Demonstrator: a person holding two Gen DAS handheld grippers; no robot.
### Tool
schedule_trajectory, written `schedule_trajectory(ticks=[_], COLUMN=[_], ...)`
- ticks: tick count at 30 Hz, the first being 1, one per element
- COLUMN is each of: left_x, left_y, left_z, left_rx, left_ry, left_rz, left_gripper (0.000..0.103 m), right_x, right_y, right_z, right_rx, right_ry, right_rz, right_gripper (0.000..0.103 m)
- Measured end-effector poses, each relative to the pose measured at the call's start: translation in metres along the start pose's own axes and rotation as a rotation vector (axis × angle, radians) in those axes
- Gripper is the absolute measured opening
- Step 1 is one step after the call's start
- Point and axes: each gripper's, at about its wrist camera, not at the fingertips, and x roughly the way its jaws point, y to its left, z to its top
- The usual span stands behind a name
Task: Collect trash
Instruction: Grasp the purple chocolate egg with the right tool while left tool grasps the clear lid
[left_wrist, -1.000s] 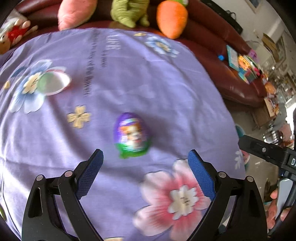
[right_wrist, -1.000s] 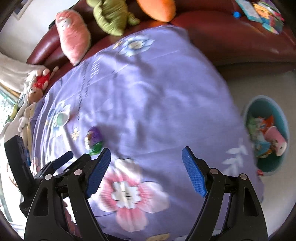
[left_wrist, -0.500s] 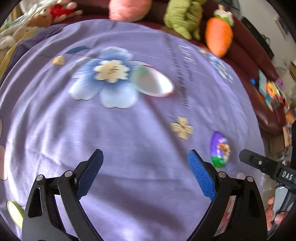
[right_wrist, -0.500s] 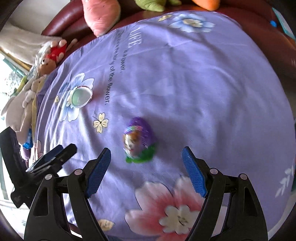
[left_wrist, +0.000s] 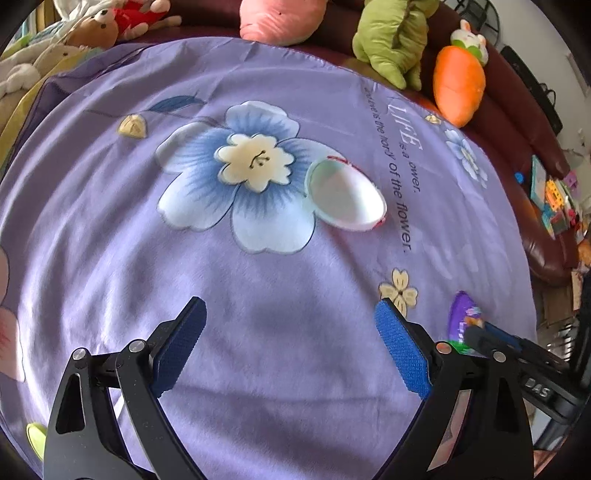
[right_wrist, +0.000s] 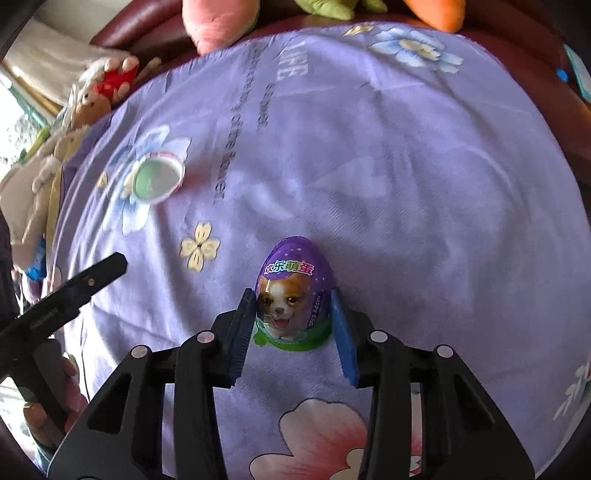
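Note:
A purple egg-shaped wrapper with a puppy picture (right_wrist: 293, 295) lies on the purple flowered cloth (right_wrist: 406, 166). My right gripper (right_wrist: 293, 314) is closed around its lower half, a blue pad touching each side. The egg also shows in the left wrist view (left_wrist: 461, 317), partly behind the right gripper's finger. A white round lid with a pale green face (left_wrist: 345, 194) lies on the blue flower print; it also shows in the right wrist view (right_wrist: 157, 179). My left gripper (left_wrist: 291, 332) is open and empty, above the cloth in front of the lid.
Plush toys line the dark red sofa behind the cloth: a pink one (left_wrist: 280, 18), a green one (left_wrist: 391, 40), an orange carrot (left_wrist: 458, 85) and a bear (right_wrist: 86, 107). Books and small toys (left_wrist: 550, 192) lie on the sofa at the right.
My right gripper moved down onto the purple egg and closed on it. My left gripper swung left, off the egg, so the white lid is now ahead of it.

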Motion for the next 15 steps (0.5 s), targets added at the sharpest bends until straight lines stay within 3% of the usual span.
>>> schedule_trajectory(ticks=[8,15], left_x=[0.019,0.044], left_y=[-0.030,-0.042], left_z=[0.035,0.052], left_rx=[0.044,0.071], left_ry=[-0.007,0.006], left_rz=[-0.015,0.032], left_gripper=[0.093,0.093], right_x=[-0.019,-0.020], right_y=[-0.020,-0.026], right_z=[0.017,0.023], right_rx=[0.053,0.067], right_ry=[-0.038,-0.041], right_rz=[0.023,0.049], right_gripper=[0.039,0.039])
